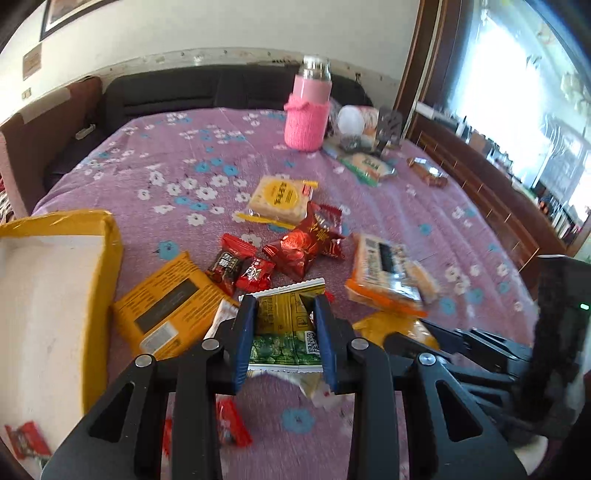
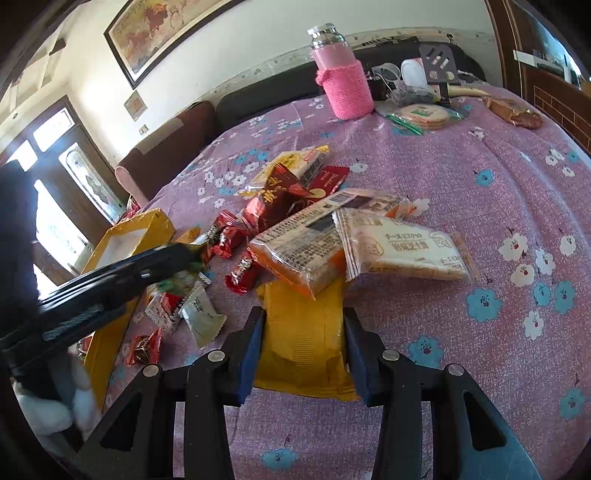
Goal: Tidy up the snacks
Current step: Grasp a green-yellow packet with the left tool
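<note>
My left gripper [image 1: 284, 317] clamps a crinkle-edged yellow-and-green foil snack packet [image 1: 286, 328]; my right gripper [image 2: 303, 332] grips a yellow plastic pouch [image 2: 304, 350].

The yellow box [image 1: 107, 236] is cut off at the left edge; the orange biscuit pack [image 1: 388, 273] is motion-blurred.

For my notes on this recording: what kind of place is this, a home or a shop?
Most likely a home living room: a dark sofa behind the table, a framed painting on the wall, and a flowered purple tablecloth.
</note>
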Available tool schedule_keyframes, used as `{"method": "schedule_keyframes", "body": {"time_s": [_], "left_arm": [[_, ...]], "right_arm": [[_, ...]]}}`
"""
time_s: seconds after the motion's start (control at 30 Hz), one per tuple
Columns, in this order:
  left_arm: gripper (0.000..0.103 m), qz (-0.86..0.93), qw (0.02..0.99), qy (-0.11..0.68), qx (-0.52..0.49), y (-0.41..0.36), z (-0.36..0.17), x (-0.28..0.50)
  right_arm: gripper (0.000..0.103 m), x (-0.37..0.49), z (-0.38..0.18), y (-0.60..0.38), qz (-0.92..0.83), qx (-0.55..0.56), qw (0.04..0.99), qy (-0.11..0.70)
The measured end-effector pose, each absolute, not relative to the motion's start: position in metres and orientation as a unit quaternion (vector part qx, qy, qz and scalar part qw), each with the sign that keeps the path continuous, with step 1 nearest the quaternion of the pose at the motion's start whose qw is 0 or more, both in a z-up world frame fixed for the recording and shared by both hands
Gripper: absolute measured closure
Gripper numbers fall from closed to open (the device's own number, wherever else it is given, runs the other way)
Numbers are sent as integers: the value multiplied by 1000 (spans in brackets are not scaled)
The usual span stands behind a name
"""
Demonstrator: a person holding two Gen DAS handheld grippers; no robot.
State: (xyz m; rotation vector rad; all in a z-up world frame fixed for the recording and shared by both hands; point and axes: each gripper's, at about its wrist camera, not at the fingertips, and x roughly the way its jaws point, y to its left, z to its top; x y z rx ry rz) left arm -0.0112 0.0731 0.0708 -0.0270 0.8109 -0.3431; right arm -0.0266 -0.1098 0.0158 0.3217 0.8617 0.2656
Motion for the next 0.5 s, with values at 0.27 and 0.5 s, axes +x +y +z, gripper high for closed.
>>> {"method": "schedule_keyframes", "body": {"time_s": [0.27, 0.5], "left_arm": [[74, -143, 918, 360, -87, 129, 90, -54], [74, -117, 922, 348, -127, 174, 92, -84]], "right_arm": [[76, -36, 28, -97, 127, 110, 909, 380], [64, -37, 29, -91, 156, 108, 903, 387]]}}
